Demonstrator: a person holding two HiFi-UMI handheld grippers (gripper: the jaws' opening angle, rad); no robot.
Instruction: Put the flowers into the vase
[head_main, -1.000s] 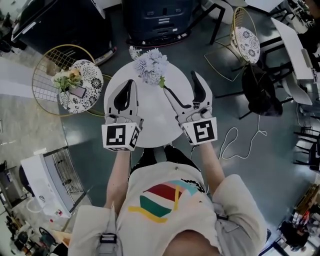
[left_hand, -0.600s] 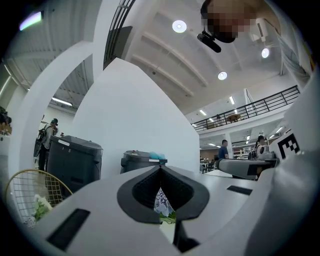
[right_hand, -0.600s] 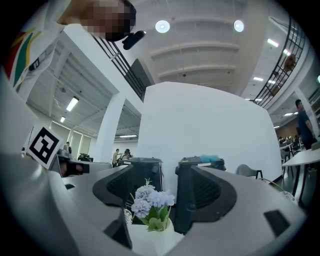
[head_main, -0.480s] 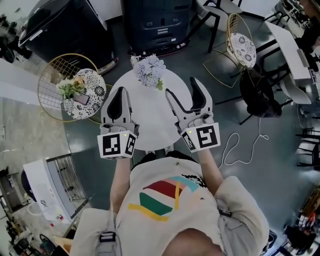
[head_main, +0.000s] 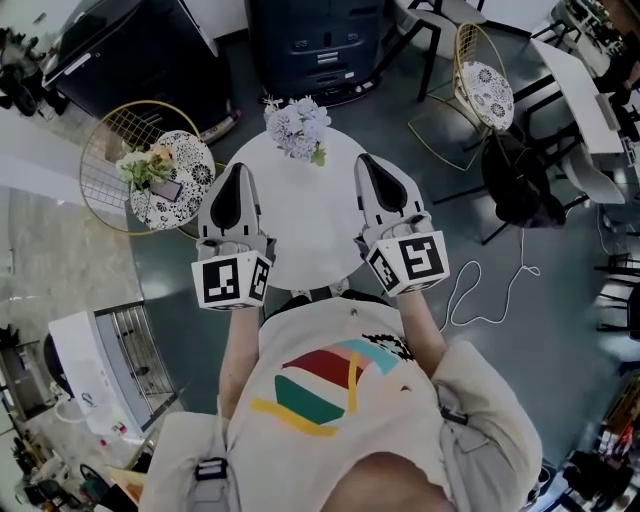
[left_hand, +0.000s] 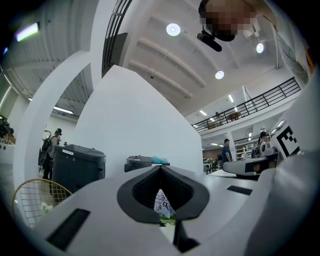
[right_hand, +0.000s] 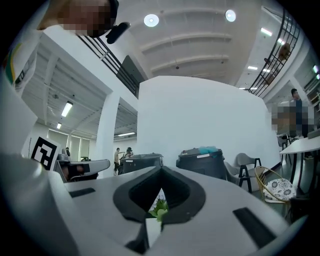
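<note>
The left gripper (head_main: 236, 172) is hovering clenched and empty above the round white table (head_main: 300, 245). The lavender flowers (head_main: 297, 128) are sitting at the table's far edge, ahead of and between both grippers, neither clearly nearer. The right gripper (head_main: 369, 163) is likewise pinching shut on nothing.
</note>
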